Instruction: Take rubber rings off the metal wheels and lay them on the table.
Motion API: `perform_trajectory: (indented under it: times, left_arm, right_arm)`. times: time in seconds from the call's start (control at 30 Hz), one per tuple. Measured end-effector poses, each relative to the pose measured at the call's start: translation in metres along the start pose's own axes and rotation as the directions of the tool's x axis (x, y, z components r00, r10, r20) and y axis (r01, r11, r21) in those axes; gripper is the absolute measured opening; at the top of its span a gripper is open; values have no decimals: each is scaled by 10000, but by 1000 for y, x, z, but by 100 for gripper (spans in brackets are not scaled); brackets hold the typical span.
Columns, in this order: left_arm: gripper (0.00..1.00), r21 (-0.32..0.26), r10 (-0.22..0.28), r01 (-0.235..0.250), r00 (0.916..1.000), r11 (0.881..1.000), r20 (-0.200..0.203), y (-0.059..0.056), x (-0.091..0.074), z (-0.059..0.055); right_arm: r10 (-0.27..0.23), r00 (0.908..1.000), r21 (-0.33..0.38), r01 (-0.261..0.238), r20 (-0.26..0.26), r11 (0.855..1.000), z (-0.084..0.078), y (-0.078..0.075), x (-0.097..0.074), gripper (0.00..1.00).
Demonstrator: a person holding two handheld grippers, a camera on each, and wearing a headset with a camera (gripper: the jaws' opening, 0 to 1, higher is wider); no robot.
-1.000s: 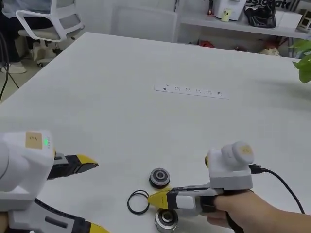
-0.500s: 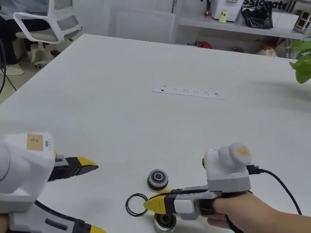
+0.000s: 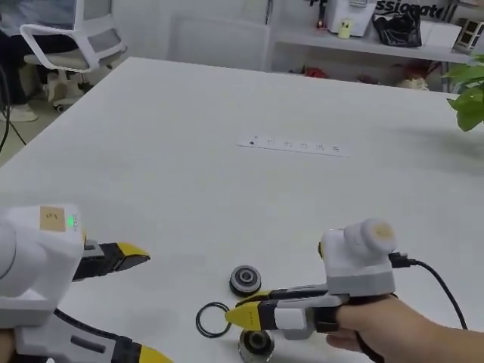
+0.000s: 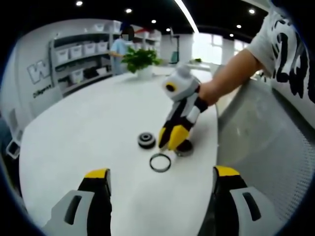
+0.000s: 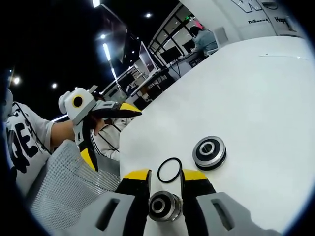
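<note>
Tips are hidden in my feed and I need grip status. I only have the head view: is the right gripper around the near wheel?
Observer: Yes. Right gripper view: near wheel sits between the right gripper jaws, one each side; contact unclear.
Operator: Loose ring caught too?
Observer: No. The rubber ring lies flat just beyond the tips.
Operator: Far wheel stripped?
Observer: Seemingly not: the far wheel shows a dark outer band; the near one looks bare metal.

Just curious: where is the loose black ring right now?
In the head view the rubber ring lies on the table, just left of the right gripper and near the free metal wheel.
</note>
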State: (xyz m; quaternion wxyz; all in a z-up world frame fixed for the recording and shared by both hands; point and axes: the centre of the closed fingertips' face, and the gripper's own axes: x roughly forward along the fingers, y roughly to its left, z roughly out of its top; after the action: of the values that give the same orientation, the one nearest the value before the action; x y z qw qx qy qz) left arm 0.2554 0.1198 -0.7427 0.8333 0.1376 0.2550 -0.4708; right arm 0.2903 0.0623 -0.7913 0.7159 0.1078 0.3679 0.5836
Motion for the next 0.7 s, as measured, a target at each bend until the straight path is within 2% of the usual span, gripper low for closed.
perform_trajectory:
  times: [0.7]
  left_arm:
    - [86,86,147,-148,9998,9999,117,10,1,11]
  right_arm:
    - [-50,9994,-602,70,344,9982,15,9,-18,25]
